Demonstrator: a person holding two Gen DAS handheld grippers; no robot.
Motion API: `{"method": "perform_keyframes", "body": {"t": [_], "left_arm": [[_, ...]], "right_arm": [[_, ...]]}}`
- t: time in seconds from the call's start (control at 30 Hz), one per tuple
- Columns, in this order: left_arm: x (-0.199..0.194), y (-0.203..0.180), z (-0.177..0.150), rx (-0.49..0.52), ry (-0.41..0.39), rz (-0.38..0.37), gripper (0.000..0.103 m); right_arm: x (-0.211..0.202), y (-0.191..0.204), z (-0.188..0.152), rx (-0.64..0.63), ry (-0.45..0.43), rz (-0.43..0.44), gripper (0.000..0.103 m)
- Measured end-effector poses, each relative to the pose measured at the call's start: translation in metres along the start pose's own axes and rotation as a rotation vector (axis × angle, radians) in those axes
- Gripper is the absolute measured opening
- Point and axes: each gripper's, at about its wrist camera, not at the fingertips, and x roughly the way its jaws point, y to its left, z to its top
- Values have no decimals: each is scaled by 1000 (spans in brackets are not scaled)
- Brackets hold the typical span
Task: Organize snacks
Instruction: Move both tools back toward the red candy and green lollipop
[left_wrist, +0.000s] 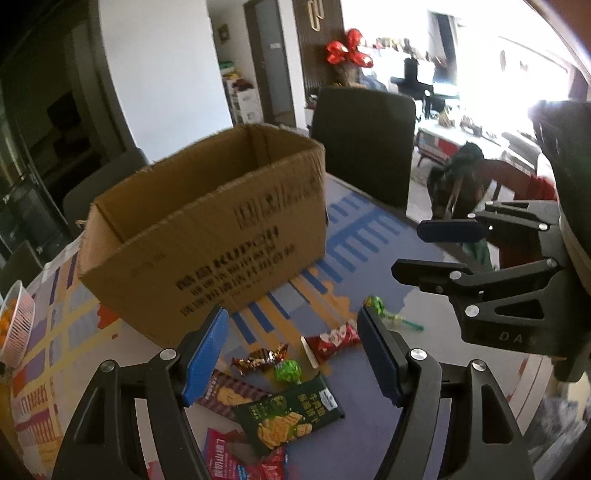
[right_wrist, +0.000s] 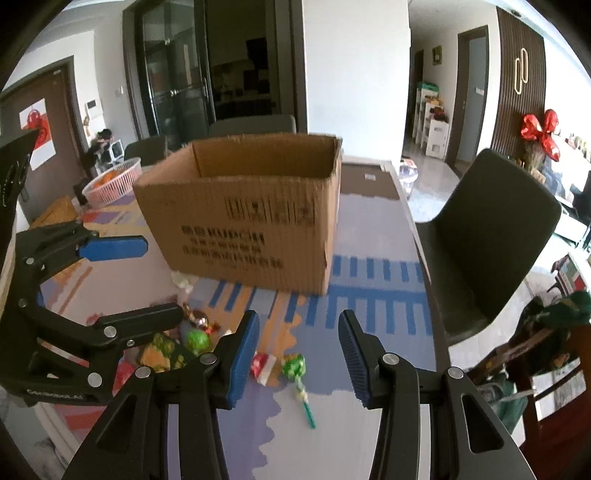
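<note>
Both sets of tongs are apart and empty right now, left tongs (left_wrist: 291, 350) over the pile of packets and right tongs (right_wrist: 295, 350) over the green lollipop (right_wrist: 294, 367), all loose on the surface in front of the open cardboard box (right_wrist: 243, 206). We go for one snack per side, so we come down square over the green chip packet (left_wrist: 288, 417) on the left. On the right we pinch the lollipop by its wrapped head rather than the skinny stick, and we lift clear of the box wall before dropping in.
</note>
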Motion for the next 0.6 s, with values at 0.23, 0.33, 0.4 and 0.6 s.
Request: {"method": "perform_keyframes", "body": {"t": [0.23,0.33,0.4,0.6], "left_arm": [[26,-6,-11,82,73,-18,71],[38,-8,-18,106,104,-37,71],[46,-8,-21,116,124,-48,71],[67,-11,-23,119,167,-78,71]], "right_arm": [[21,0,-20,5,81,6,46],[31,1,-27,-1,114,7,46],[38,1,-31,3,138,10,46],[52,-3,-39,17,181,26,46]]}}
